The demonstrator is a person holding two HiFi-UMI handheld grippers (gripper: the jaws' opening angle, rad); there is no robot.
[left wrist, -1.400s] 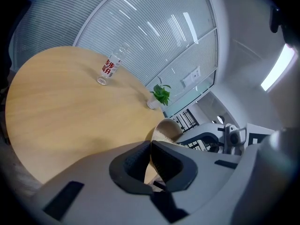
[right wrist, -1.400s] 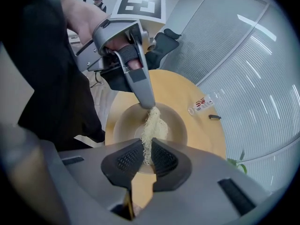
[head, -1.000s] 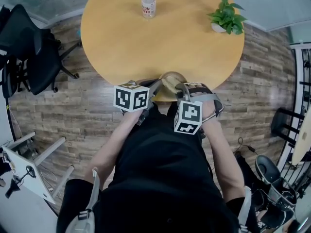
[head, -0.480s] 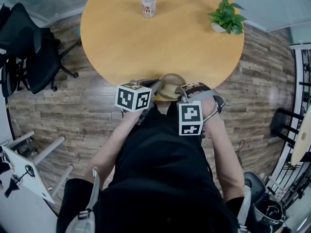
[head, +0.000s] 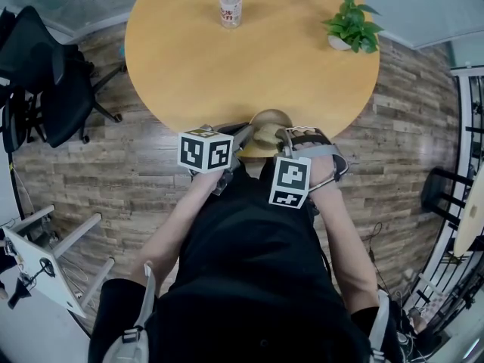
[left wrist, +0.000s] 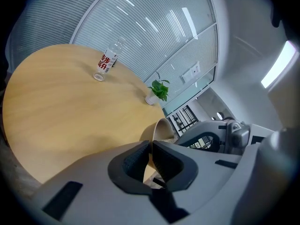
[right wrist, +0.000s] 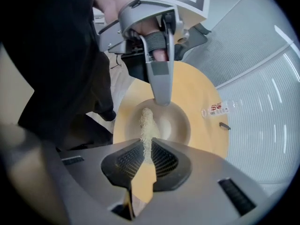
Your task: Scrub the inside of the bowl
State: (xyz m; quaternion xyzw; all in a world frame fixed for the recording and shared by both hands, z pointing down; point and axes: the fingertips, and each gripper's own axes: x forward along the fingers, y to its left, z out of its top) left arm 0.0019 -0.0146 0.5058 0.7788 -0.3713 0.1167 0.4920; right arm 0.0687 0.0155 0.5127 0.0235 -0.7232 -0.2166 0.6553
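Note:
A beige bowl (head: 271, 118) is held tilted at the round table's near edge. My left gripper (head: 243, 136) has the bowl's thin rim (left wrist: 161, 129) between its pads, and its jaws are opening slightly. In the left gripper view the pads (left wrist: 171, 161) still touch the rim. My right gripper (right wrist: 146, 157) is shut on a yellow sponge with a pale scouring face (right wrist: 146, 128). The sponge's tip reaches into the bowl's hollow (right wrist: 176, 123). The left gripper's finger (right wrist: 161, 83) sits at the bowl's far rim in the right gripper view.
The round wooden table (head: 227, 66) carries a clear bottle (head: 230, 4) at the far side and a small potted plant (head: 350, 27) at the far right. A black office chair (head: 45, 74) stands to the left. A white frame (head: 45, 263) lies on the floor.
My right gripper has shifted slightly left, moving the sponge inside the bowl. The left gripper and the bowl have stayed almost still.

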